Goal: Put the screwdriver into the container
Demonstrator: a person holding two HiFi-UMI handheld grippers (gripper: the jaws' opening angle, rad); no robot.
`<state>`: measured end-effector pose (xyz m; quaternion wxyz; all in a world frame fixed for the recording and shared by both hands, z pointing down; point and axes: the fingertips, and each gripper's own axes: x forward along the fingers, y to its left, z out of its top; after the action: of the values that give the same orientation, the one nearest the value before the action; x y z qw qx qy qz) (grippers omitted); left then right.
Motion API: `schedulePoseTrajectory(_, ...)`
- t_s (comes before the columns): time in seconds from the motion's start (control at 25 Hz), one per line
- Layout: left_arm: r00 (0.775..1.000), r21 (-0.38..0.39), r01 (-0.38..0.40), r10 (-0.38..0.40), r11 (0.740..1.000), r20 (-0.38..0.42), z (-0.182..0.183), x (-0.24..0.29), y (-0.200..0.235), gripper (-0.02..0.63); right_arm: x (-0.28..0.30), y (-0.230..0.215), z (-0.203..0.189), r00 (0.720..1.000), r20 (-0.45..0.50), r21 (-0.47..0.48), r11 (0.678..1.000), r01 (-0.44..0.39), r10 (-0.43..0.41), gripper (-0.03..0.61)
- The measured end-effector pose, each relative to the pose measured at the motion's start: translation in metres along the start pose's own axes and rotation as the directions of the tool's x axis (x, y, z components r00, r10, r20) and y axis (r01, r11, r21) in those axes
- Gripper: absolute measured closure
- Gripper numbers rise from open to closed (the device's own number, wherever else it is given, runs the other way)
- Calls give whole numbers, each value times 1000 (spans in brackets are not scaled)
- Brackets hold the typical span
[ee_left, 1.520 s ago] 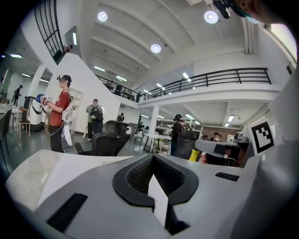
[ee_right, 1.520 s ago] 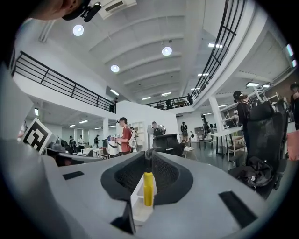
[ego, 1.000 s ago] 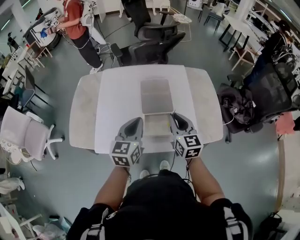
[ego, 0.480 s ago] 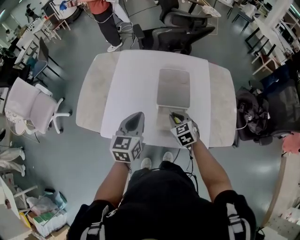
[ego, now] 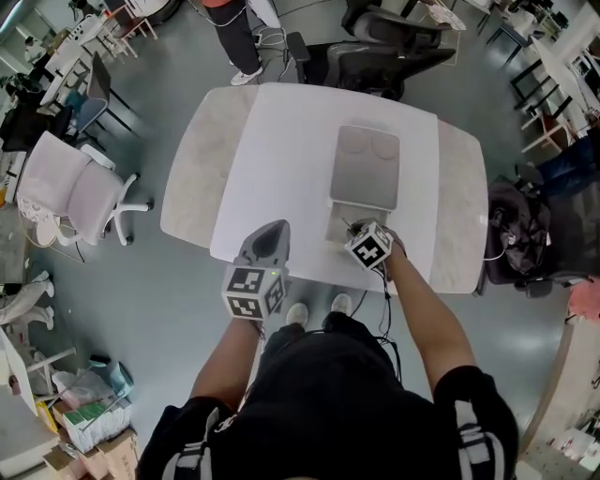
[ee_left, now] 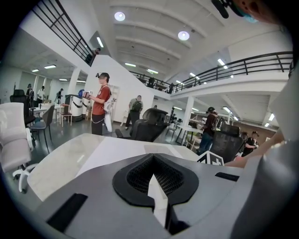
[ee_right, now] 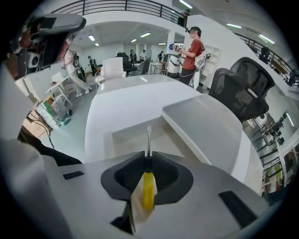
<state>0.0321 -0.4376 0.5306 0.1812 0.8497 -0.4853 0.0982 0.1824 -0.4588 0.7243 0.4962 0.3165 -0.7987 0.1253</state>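
Note:
A screwdriver (ee_right: 148, 189) with a yellow handle and a thin metal shaft sticks out forward from my right gripper (ee_right: 148, 161), which is shut on it. The shaft's tip hangs over the shallow open base (ee_right: 122, 136) of the white container; its flat lid (ee_right: 205, 123) lies just beyond. In the head view the right gripper (ego: 354, 231) sits tilted over the base (ego: 337, 228) near the table's front edge, with the lid (ego: 366, 167) behind. My left gripper (ego: 270, 234) is shut and holds nothing, left of the container at the front edge.
The white table (ego: 281, 150) has grey side leaves. Black office chairs (ego: 380, 56) stand behind it, a white chair (ego: 70, 192) at the left, a dark bag (ego: 520, 234) at the right. A person (ego: 234, 28) stands beyond the far left corner.
My right gripper has swung inward from beside the container and tilted over its base with the screwdriver. The left gripper has stayed at the table's front edge. The head camera has shifted.

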Motion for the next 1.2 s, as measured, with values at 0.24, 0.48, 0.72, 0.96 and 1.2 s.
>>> schedulePoseTrajectory(0.24, 1000, -15, -22, 21, 1000, -10, -8, -7, 7, 601, 20, -3, -7, 996, -84, 12, 999, -41, 42, 528)
schedulePoseTrajectory(0.48, 1000, -20, -29, 29, 999, -10, -8, -11, 12, 601, 24, 6, -21, 986, -128, 94, 991, -92, 104, 528)
schedulePoseTrajectory(0.72, 1000, -14, 8, -8, 1000, -2, -7, -7, 3, 601, 10, 2, -19, 994, -71, 151, 986, -68, 79, 492)
schedulePoseTrajectory(0.96, 998, -7, 63, -63, 998, 12, 1, 2, -11, 601, -49, -25, 20, 978, 177, 218, 974, 66, -106, 544)
schedulePoseTrajectory(1.2, 991, 19, 124, -125, 992, 43, 16, 14, -31, 601, -125, -29, 39, 883, 389, 338, 932, 129, -263, 565)
